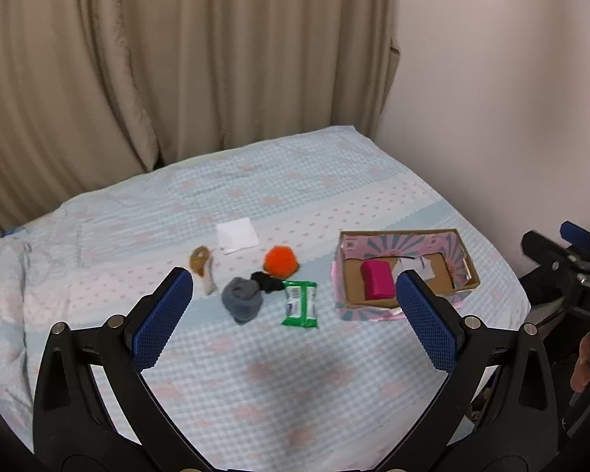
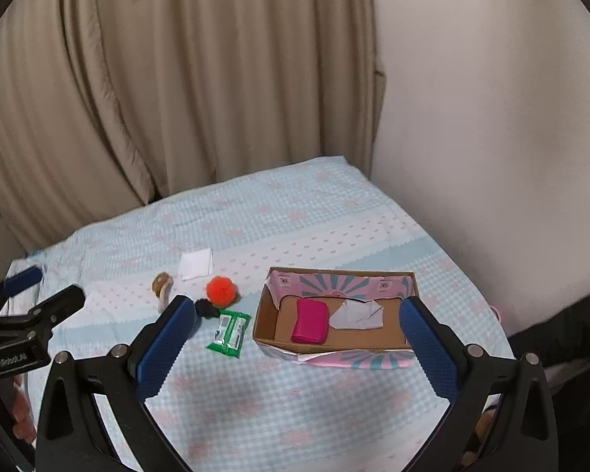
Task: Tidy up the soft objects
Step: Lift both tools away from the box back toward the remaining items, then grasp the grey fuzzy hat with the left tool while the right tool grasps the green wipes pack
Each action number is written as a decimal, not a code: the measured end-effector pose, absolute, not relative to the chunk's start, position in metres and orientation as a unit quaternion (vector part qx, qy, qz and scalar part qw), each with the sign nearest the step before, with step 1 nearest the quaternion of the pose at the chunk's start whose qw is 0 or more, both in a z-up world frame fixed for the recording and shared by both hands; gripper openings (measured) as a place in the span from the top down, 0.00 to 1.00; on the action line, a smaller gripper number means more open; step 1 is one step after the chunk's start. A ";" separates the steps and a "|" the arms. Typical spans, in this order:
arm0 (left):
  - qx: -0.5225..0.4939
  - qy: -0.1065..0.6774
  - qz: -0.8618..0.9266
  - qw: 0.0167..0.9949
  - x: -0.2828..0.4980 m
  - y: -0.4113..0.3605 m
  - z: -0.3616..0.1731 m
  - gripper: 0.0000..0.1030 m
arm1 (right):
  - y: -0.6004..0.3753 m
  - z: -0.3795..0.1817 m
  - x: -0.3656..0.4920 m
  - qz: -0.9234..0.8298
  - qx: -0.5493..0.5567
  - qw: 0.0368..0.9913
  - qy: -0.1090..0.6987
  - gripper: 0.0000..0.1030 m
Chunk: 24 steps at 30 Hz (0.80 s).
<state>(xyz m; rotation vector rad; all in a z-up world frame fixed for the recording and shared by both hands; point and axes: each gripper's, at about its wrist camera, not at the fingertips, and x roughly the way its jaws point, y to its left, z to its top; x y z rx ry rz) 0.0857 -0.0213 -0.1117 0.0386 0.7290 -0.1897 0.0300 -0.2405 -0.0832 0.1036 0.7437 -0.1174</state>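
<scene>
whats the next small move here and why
Probably lower the left tongs onto the grey sock ball. Both tongs hang open and empty; the box holds only the pink pouch and a white cloth, while the sock lies loose on the bed, nearest the left tongs.

Box (image 2: pixel 336 275) open-topped — clutter (image 1: pixel 271 283) leftward

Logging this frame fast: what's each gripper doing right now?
Left gripper: jaws open, holding nothing.
Right gripper: jaws open, holding nothing.
</scene>
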 end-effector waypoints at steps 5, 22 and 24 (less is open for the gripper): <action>0.017 0.355 -0.098 0.930 0.080 0.017 -0.114 0.00 | -0.212 -0.081 0.022 -0.065 0.052 0.932 0.353 0.00; 0.035 0.380 -0.135 0.915 0.141 0.100 -0.198 0.00 | -0.109 -0.160 0.063 -0.047 0.068 0.926 0.367 0.00; 0.041 0.385 -0.137 0.912 0.151 0.102 -0.220 0.00 | -0.103 -0.180 0.073 -0.044 0.068 0.924 0.375 0.00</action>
